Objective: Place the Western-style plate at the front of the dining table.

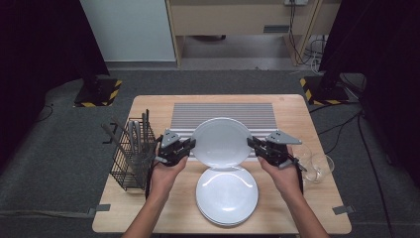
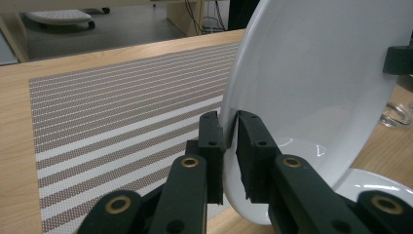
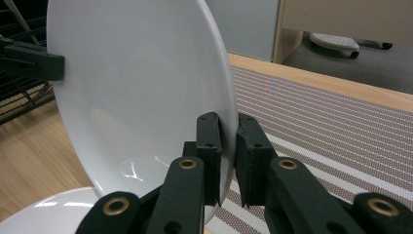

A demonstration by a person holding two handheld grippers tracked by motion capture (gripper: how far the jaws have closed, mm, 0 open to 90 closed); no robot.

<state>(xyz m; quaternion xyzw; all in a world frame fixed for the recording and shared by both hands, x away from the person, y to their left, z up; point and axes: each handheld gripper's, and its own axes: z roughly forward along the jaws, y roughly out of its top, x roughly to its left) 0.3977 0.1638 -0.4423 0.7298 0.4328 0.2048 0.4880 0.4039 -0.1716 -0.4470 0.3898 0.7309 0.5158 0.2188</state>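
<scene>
A white plate hangs tilted above the table, held by its two side rims. My left gripper is shut on its left rim, and in the left gripper view the plate sits edge-on between the jaws of that gripper. My right gripper is shut on the opposite rim; the right gripper view shows the plate pinched in the gripper. A stack of white plates lies on the table just below and in front of the held one.
A striped placemat lies at the back middle of the wooden table. A black wire rack with utensils stands at the left edge. Clear glasses stand at the right edge.
</scene>
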